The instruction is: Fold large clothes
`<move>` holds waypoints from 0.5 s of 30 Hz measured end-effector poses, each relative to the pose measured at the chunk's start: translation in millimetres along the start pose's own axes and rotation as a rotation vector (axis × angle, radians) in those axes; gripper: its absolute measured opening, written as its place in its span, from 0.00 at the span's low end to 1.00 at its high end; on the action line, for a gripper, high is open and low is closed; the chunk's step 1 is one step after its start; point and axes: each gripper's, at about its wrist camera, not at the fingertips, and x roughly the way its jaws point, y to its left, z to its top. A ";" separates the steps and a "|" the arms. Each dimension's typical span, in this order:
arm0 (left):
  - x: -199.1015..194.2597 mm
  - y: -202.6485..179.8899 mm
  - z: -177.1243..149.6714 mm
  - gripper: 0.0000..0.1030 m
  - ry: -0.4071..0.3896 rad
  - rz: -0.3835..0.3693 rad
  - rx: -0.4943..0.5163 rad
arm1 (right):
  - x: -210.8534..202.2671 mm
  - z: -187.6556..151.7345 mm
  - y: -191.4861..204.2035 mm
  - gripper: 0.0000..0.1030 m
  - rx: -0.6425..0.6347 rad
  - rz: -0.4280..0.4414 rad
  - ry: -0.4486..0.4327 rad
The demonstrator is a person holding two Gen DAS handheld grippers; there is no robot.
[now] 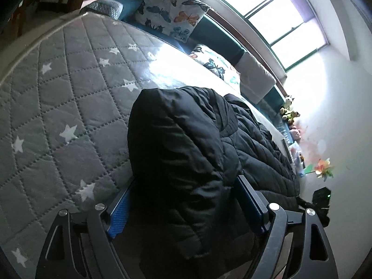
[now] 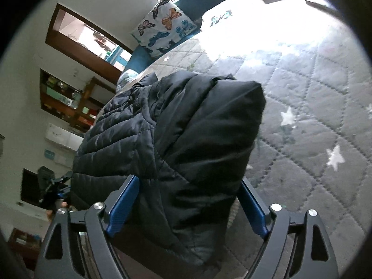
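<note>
**Puffer jacket fold, both ends between the tools**

Closest in, the left tool (image 1: 183, 207) has its blue pads spread wide with a thick bunch of the black jacket (image 1: 186, 153) sitting between them. The padding fills the gap and looks to touch both pads, but I can't tell whether they're really squeezing it or just sitting loose around it. Same on the other side: the right tool (image 2: 188, 207) is spread wide too, the jacket (image 2: 167, 134) bulging up between its pads.

My guess is this is the lay-down part of a fold. To do it well, I'd lower both ends together so the edge lands straight, let the puffy stuff settle flat on the bed, then pull straight back so the pads don't drag the fold open.

Further out, the rest of the jacket lies across the grey star quilt (image 1: 69, 107) on the bed, running between the two tools. Beyond that, butterfly pillows (image 1: 172, 14) near the window (image 1: 274, 16).
</note>
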 end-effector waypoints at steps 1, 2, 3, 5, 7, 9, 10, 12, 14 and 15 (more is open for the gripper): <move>2.7 2.7 1.2 0.90 0.002 -0.005 -0.012 | 1.9 0.2 -1.6 0.92 0.012 0.013 0.004; 5.6 5.5 2.9 0.91 0.006 -0.013 -0.026 | 2.3 -0.4 -3.0 0.92 0.021 0.026 0.009; 8.7 8.0 3.8 0.91 0.014 -0.029 -0.041 | 2.6 -1.3 -3.7 0.93 0.027 0.036 0.015; 17.0 13.7 7.1 0.91 0.039 -0.068 -0.074 | 5.0 -0.8 -3.2 0.95 0.034 0.051 0.022; 25.7 16.7 10.6 0.94 0.059 -0.089 -0.095 | 7.0 -0.3 -3.1 0.97 0.036 0.052 0.026; 31.5 17.1 13.0 0.94 0.067 -0.096 -0.098 | 8.1 0.1 -3.3 0.99 0.045 0.058 0.033; 34.4 16.6 14.6 0.94 0.072 -0.101 -0.096 | 9.8 2.0 -1.0 0.99 0.046 0.056 0.036; 40.7 17.1 18.4 0.94 0.081 -0.108 -0.094 | 12.6 5.3 -1.4 1.00 0.037 0.047 0.048; 46.4 15.5 23.2 0.94 0.089 -0.101 -0.089 | 14.9 7.4 0.1 1.00 0.028 0.036 0.063; 49.0 14.5 25.2 0.94 0.093 -0.099 -0.087 | 15.6 8.2 0.5 1.00 0.027 0.034 0.070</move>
